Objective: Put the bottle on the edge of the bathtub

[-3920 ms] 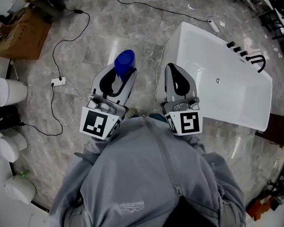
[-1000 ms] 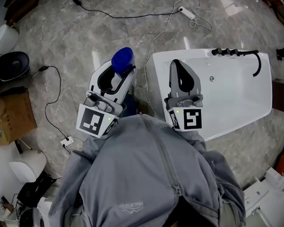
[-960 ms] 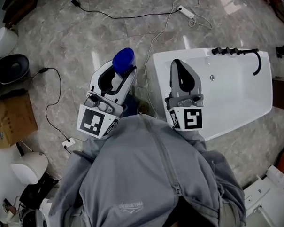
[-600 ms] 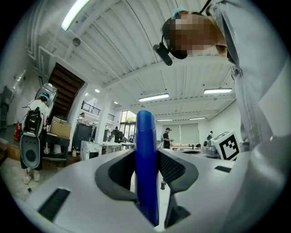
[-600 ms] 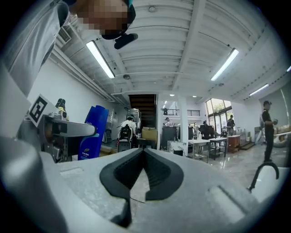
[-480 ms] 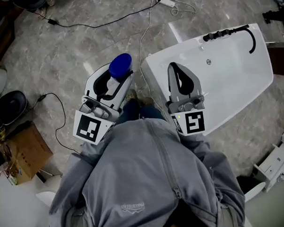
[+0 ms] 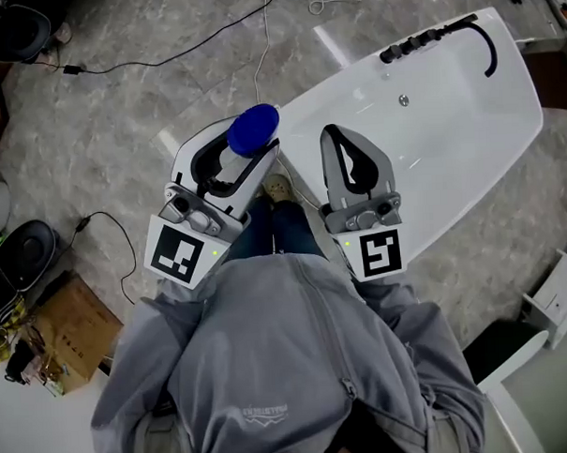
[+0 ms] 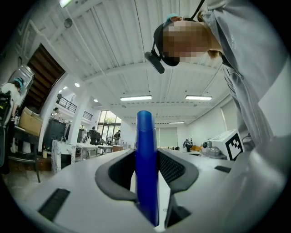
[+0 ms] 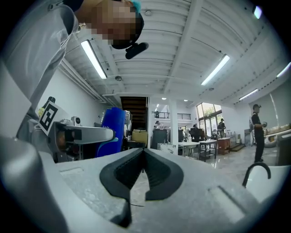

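Since a second ago we have turned, and in the head view the bathtub (image 7: 449,157) has swung from 3 o'clock, where it lay level across the picture, to slant up toward 2 o'clock. Its black faucet (image 7: 416,41) now sits at 1 o'clock. The bottle (image 7: 255,126) has come closer to the tub's near end. The cardboard box (image 7: 73,338) has slid from 9 o'clock down to 8 o'clock.

The left gripper (image 7: 247,145) is at 11 o'clock of our chest, and its jaws pinch the blue bottle. In the left gripper view the bottle stands upright between the two dark pads, and both pads press its sides. From above we see only its round blue cap, just beside the tub's near end at that end's 9 o'clock, over the grey marble floor (image 7: 119,115). It is not on the tub's edge.

The right gripper (image 7: 338,132) is at 1 o'clock of our chest, above the tub's near end. In the right gripper view its jaws are pressed together with nothing between them, and the bottle shows at 9 o'clock, clamped in the other gripper.

A shoe (image 7: 278,187) shows on the floor between the two grippers. A black cable (image 7: 163,50) trails across the floor at 11 o'clock.
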Motion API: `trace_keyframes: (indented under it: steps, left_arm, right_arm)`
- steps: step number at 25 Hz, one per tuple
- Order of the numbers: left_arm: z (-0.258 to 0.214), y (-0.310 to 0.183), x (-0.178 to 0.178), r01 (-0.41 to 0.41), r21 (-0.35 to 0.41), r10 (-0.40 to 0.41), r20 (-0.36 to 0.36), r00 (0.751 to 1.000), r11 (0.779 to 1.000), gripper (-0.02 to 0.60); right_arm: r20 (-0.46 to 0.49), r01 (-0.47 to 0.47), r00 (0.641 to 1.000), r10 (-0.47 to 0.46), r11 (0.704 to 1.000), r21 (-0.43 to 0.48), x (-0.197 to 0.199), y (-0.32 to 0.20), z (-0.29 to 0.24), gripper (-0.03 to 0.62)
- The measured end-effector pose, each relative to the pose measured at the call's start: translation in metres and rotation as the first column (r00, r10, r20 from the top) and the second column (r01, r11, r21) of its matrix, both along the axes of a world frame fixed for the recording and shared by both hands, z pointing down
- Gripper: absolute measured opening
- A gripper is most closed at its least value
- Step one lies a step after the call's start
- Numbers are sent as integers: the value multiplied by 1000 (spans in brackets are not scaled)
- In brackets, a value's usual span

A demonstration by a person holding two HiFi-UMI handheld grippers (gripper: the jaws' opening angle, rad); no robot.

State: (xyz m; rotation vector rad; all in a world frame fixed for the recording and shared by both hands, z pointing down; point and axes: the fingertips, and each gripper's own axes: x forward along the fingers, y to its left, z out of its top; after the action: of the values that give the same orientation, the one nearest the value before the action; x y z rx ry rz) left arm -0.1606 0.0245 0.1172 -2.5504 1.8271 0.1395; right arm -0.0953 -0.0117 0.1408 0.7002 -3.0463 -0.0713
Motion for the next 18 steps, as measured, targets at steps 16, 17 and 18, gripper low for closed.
trace_keyframes:
  steps: [16,17,18]
  left_arm:
    - [97,-97,43,-145,7,144,69,987,989,149]
    - [105,-100,45,-151,4,150,69,986,989,149]
    - [113,-103,47,-156,2,156,68,986,988,149]
  right_arm:
    - [-1,-133,991,133,989,-58,31,-74,95,3]
    - [-9,-139,990,138,988,-63,33,-76,104,3]
    - [-17,-145,989,144,987,-69,35,-79,113,3]
